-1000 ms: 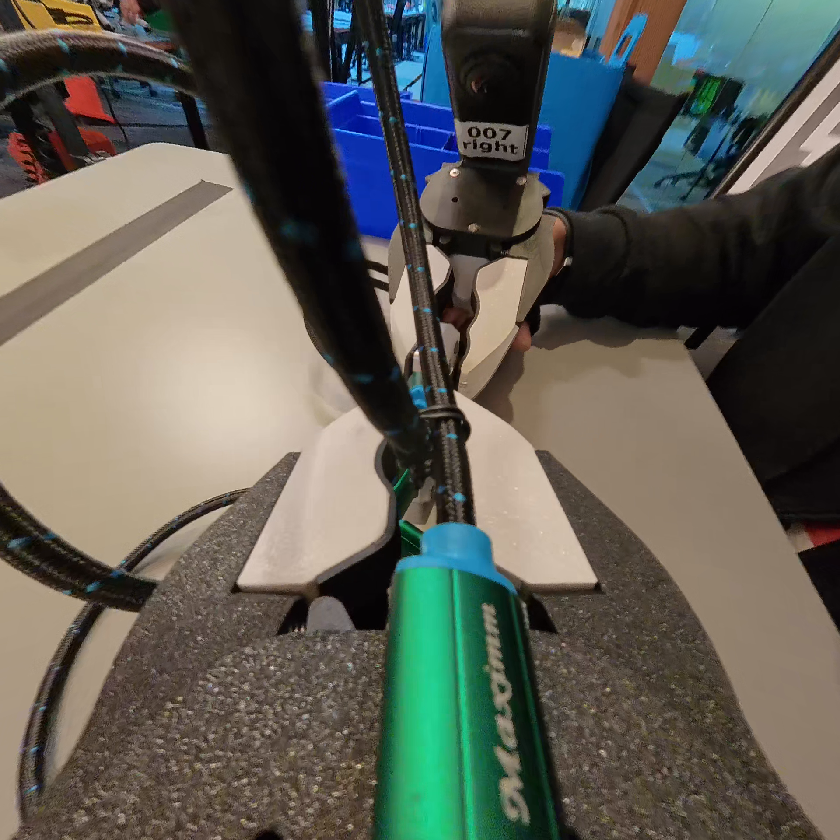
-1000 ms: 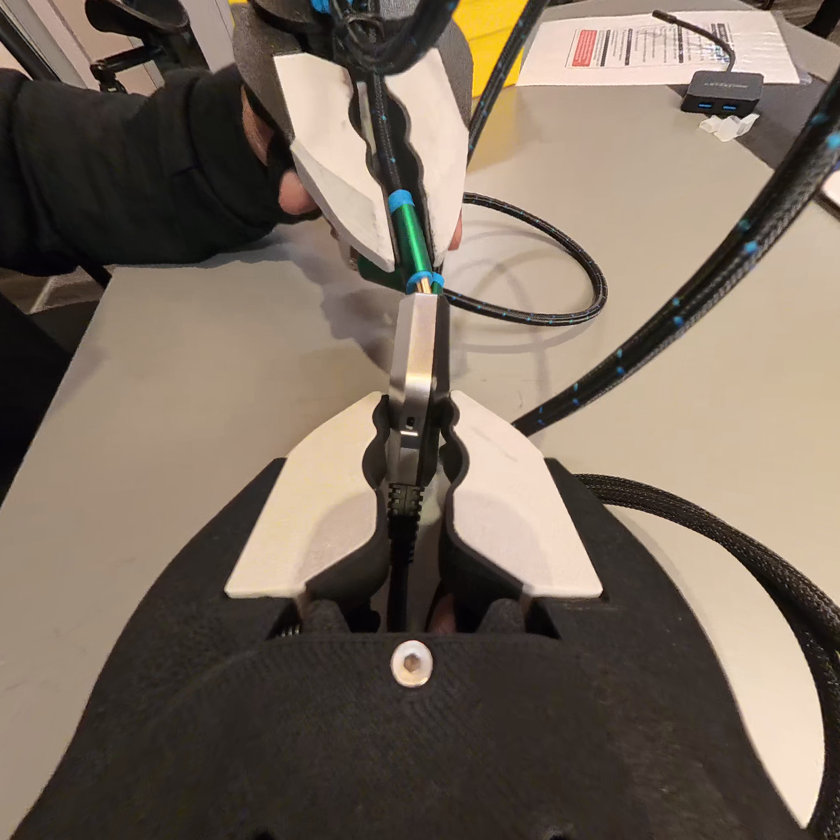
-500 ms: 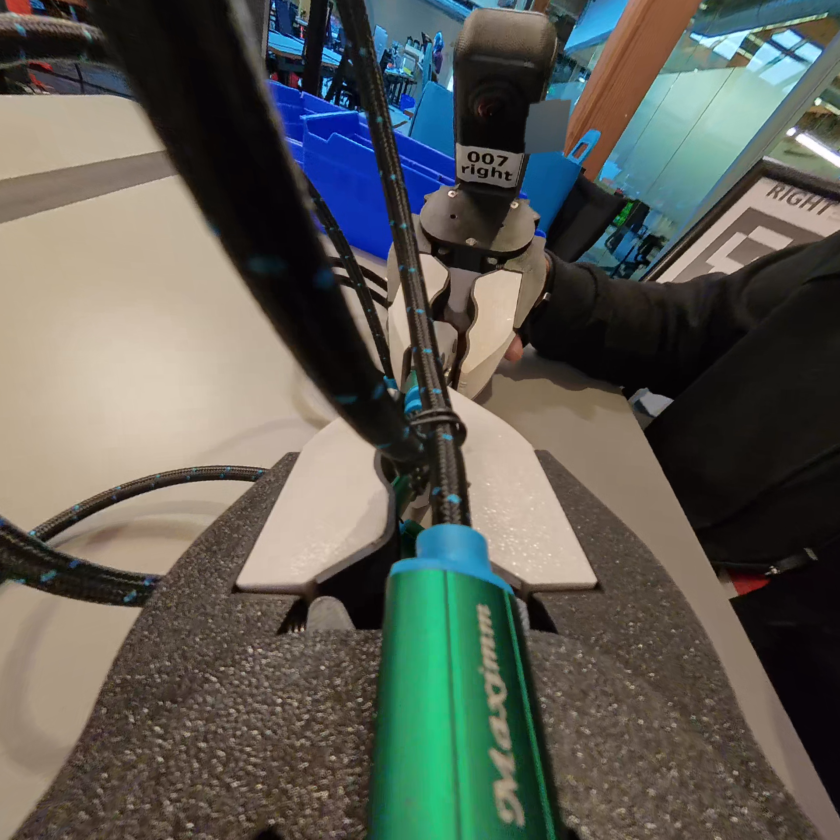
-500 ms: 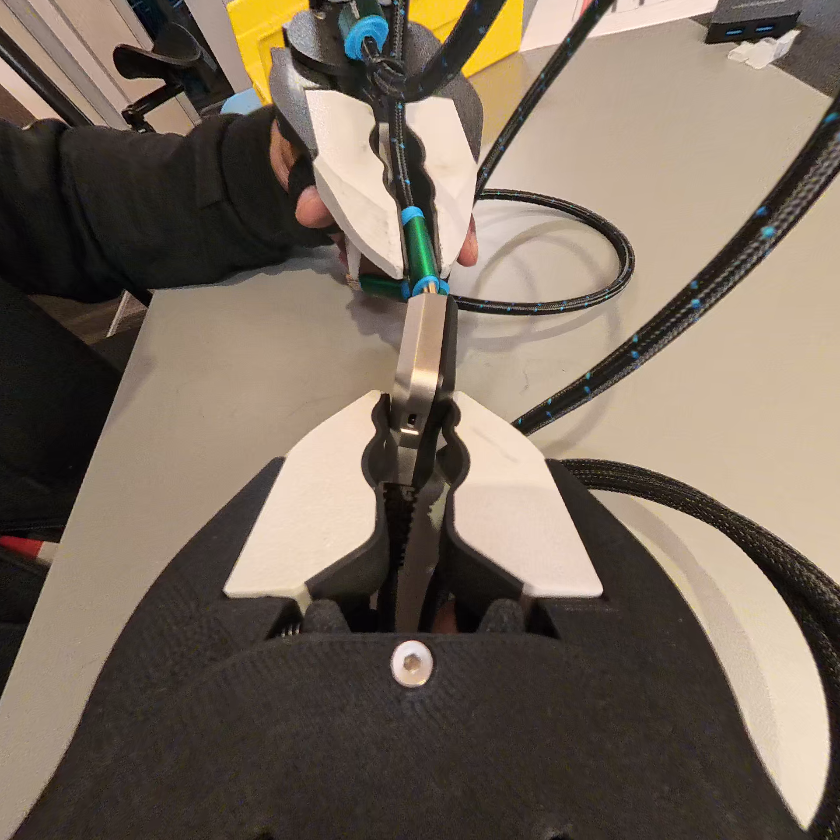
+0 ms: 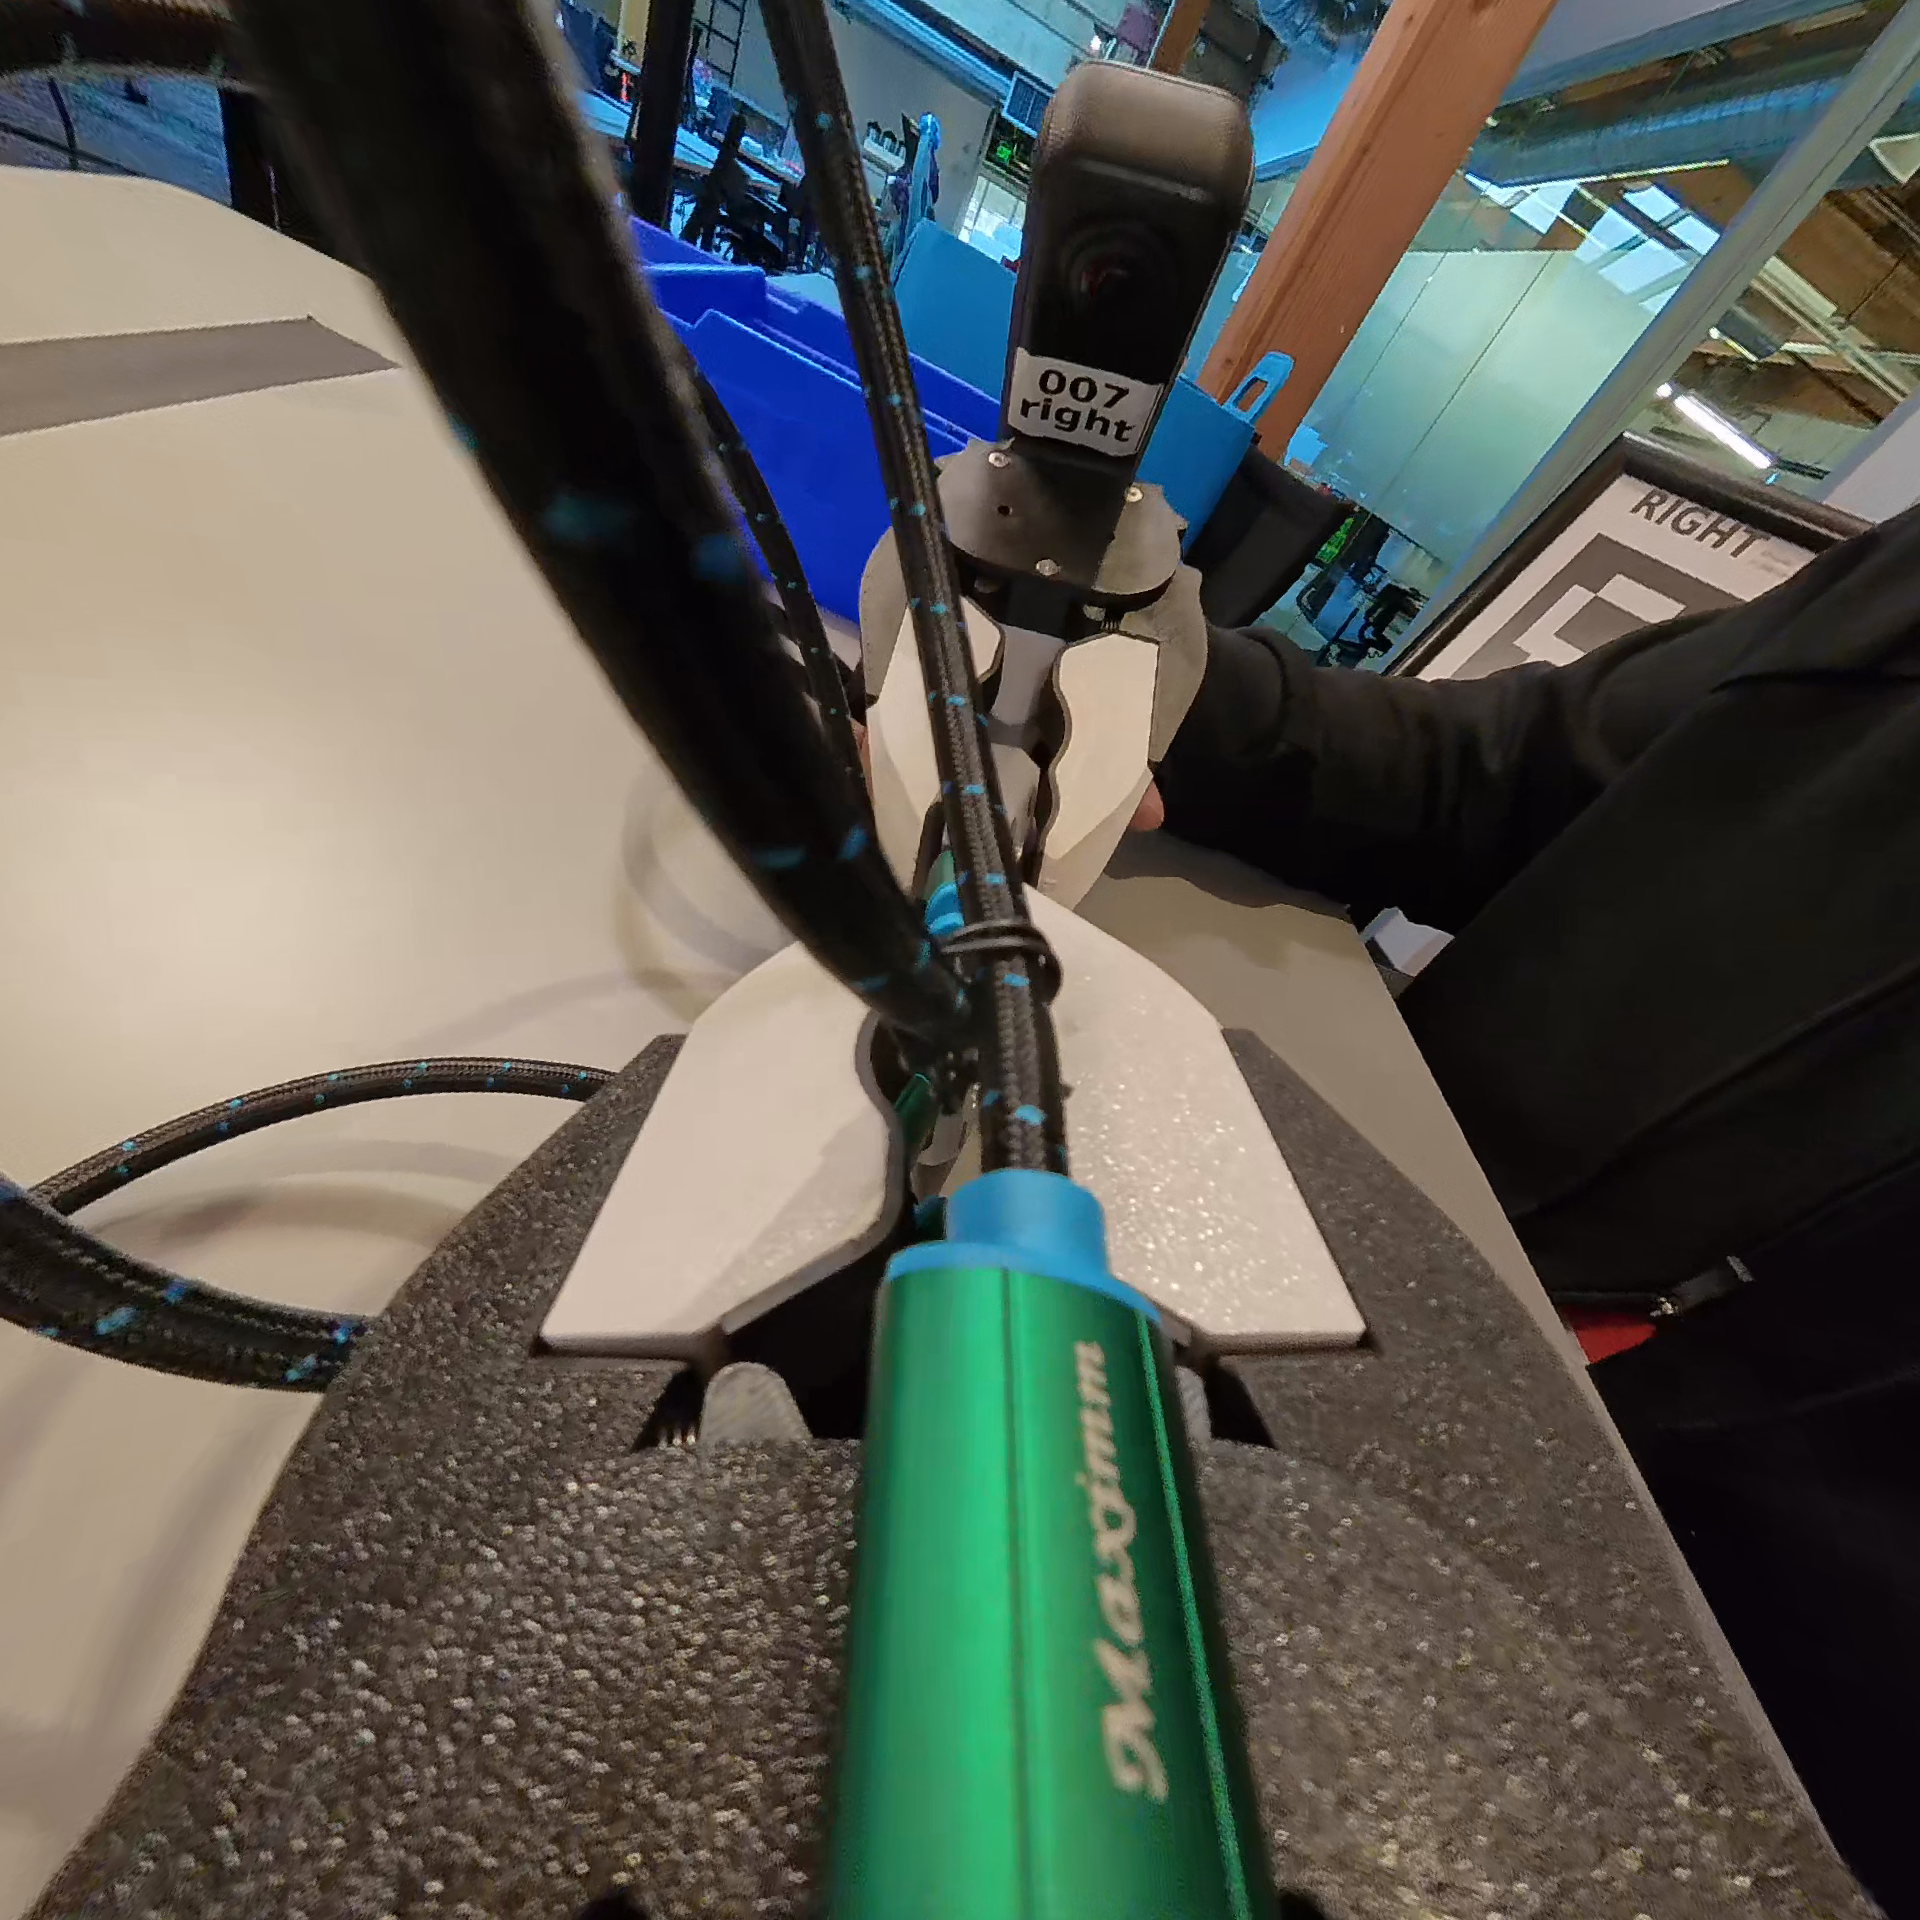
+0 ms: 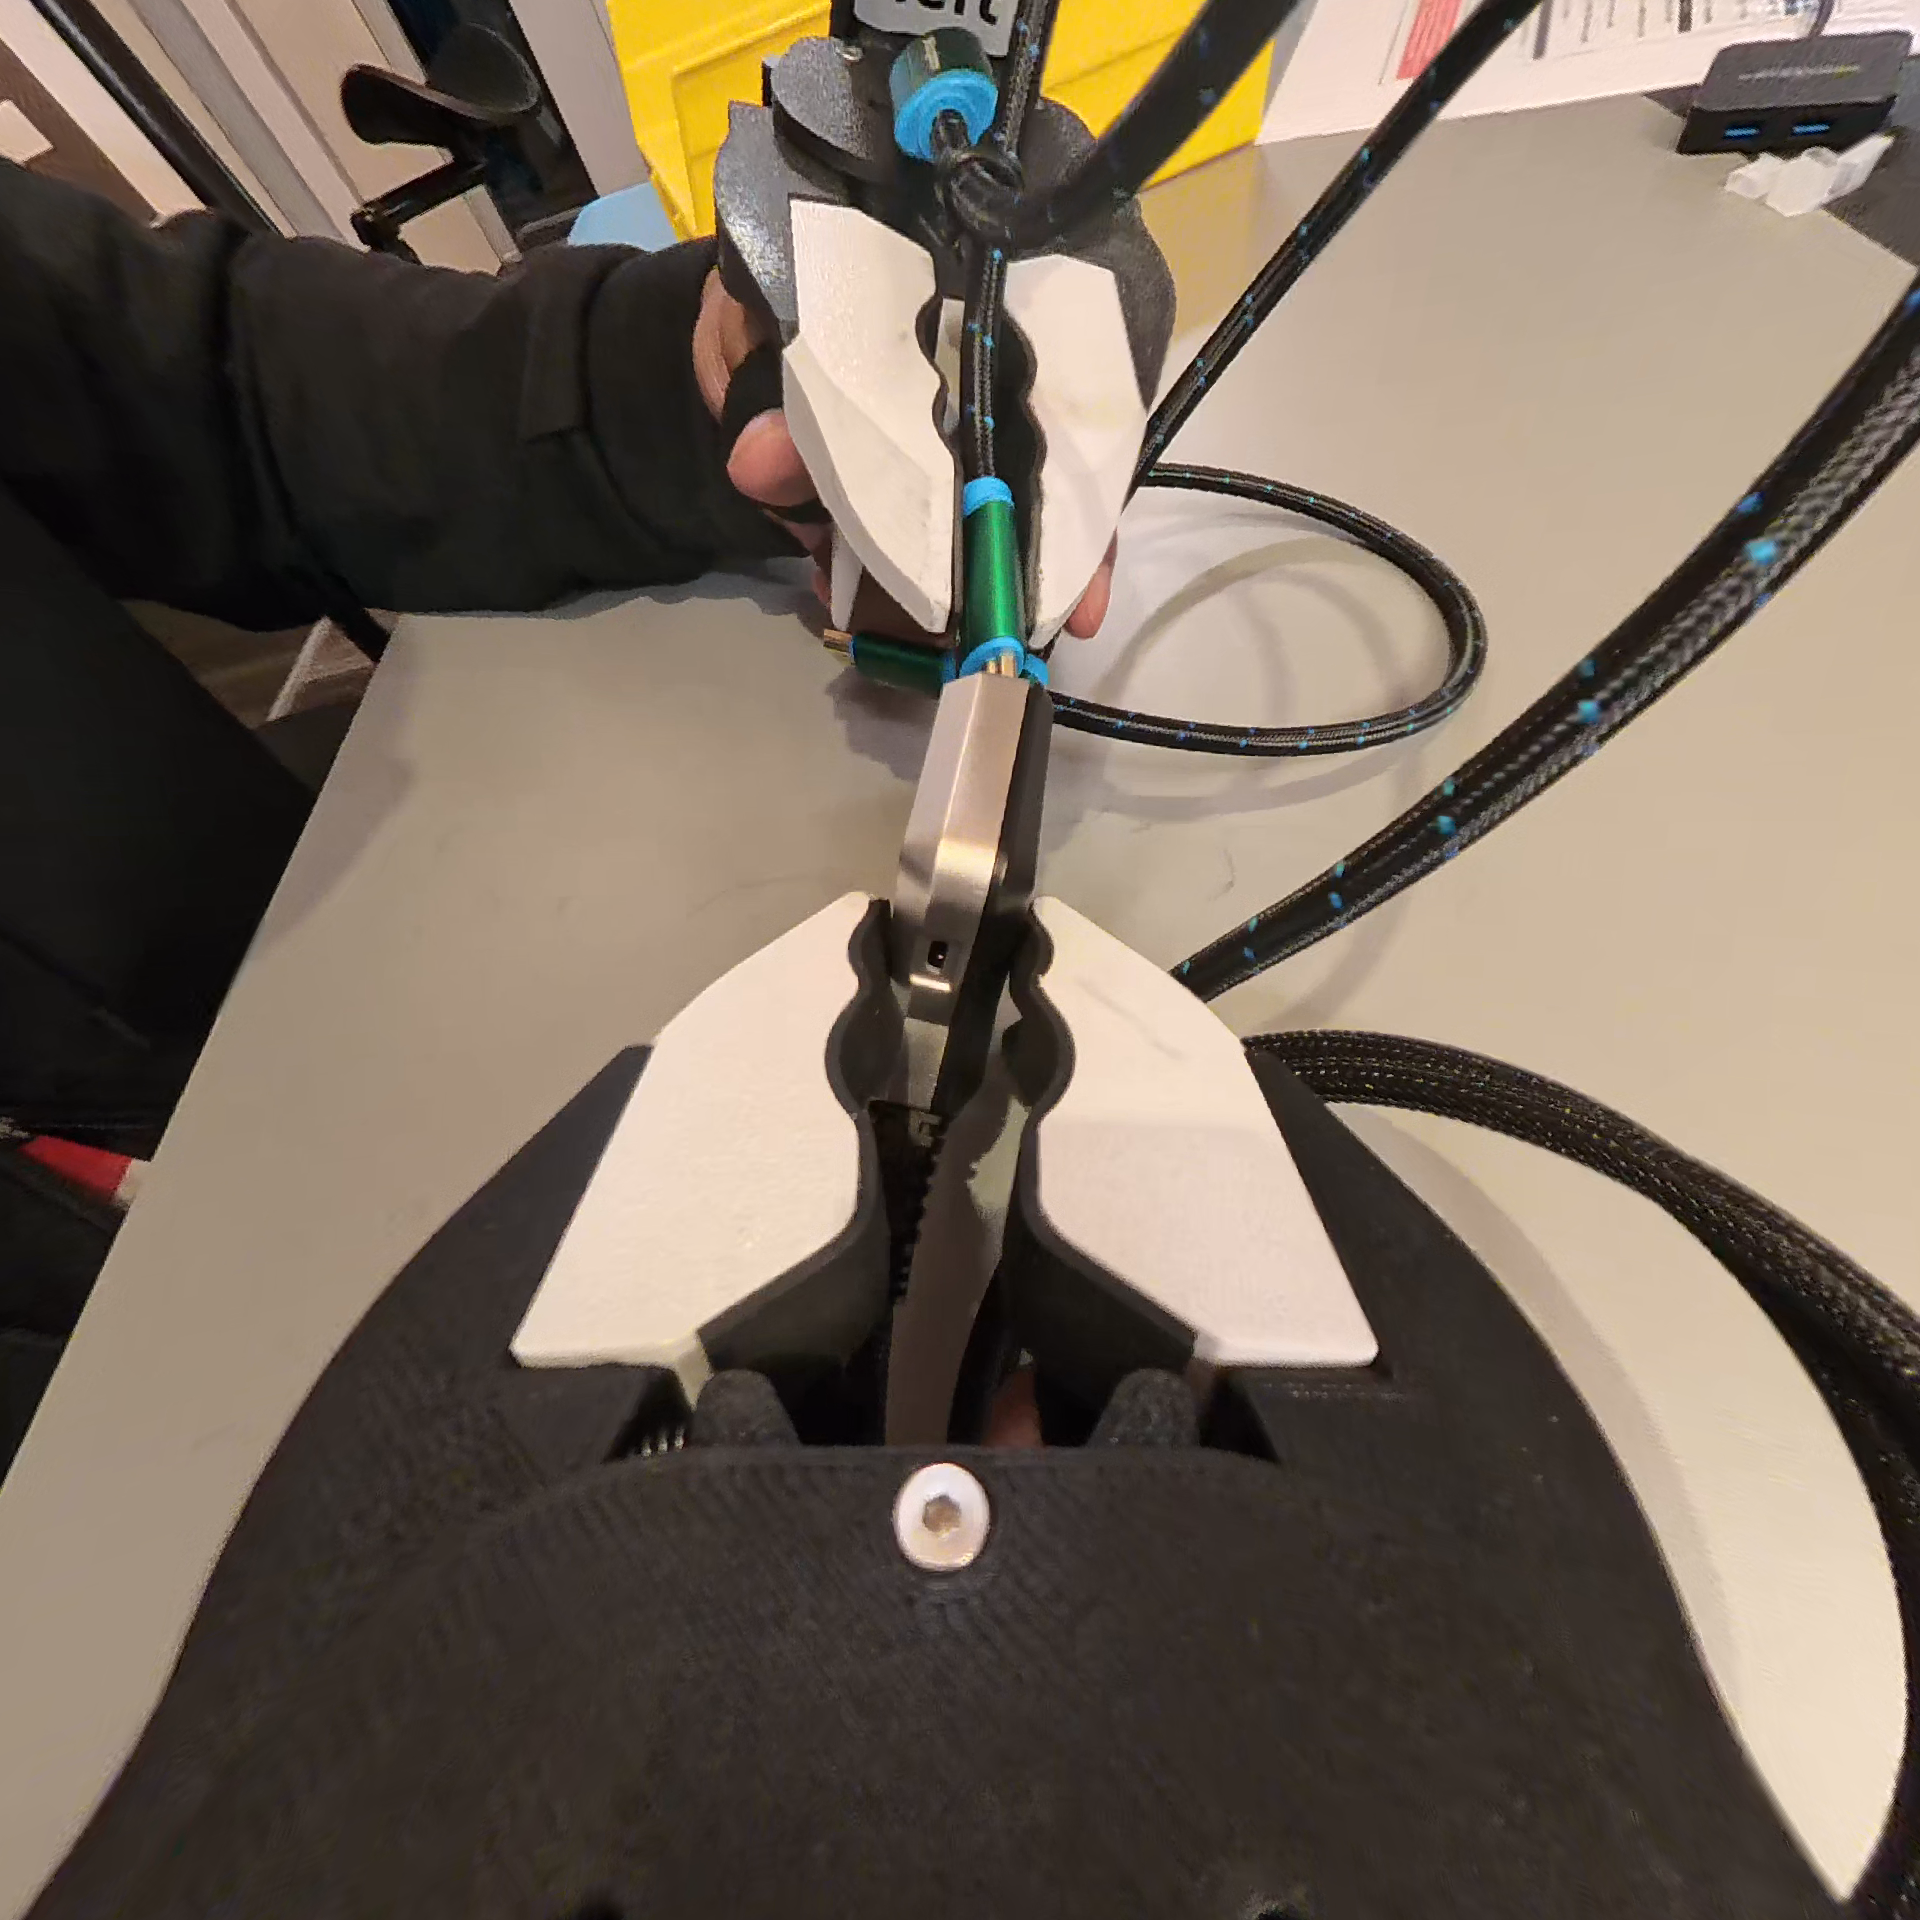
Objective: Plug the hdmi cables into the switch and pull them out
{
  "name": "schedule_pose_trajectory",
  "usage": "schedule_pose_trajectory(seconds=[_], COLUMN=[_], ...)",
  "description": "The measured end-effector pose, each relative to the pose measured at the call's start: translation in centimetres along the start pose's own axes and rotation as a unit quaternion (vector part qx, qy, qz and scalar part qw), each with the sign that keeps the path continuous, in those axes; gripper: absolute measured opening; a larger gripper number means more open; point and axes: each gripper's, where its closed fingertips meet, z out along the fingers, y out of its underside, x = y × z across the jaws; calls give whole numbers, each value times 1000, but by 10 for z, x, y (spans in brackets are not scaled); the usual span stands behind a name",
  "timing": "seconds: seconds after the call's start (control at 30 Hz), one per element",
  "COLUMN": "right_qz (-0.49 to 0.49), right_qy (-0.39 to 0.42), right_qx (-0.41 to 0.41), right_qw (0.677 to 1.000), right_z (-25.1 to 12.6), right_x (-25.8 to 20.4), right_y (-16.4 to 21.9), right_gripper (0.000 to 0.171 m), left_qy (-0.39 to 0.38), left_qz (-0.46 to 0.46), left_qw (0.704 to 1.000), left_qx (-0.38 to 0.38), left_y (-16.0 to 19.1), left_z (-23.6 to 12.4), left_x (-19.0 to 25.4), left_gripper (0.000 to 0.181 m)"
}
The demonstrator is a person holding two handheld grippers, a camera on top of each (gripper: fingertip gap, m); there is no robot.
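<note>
Right gripper (image 6: 961, 914) clamped on flat silver-and-black metal switch (image 6: 971, 800), held above grey counter (image 6: 1455, 520). Left gripper (image 6: 987, 613) closed on green metal HDMI plug with blue collar (image 6: 989, 571); gold tip at switch port, seating unclear. Second green plug (image 6: 894, 661) loose on counter beside it. Plug-in underway; pull-out pending.

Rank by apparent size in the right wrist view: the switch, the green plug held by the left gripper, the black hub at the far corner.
1. switch, nearest the camera, so partly inflated
2. black hub
3. green plug
The last two look close; the hub is cropped and farther off.
</note>
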Motion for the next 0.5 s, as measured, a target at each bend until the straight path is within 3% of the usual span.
schedule_pose_trajectory(seconds=[0.33, 0.5], right_qz=[-38, -38], right_qy=[11, 8], right_qx=[3, 4], right_qw=[999, 999], right_z=[-5, -4], right_x=[-1, -2], right_y=[2, 2], right_gripper=[22, 22], left_qy=[-49, -28], left_qz=[93, 86], left_qw=[994, 996], left_qx=[-16, -15], left_y=[-3, -2], left_z=[7, 6], left_x=[6, 7], left_gripper=[14, 14])
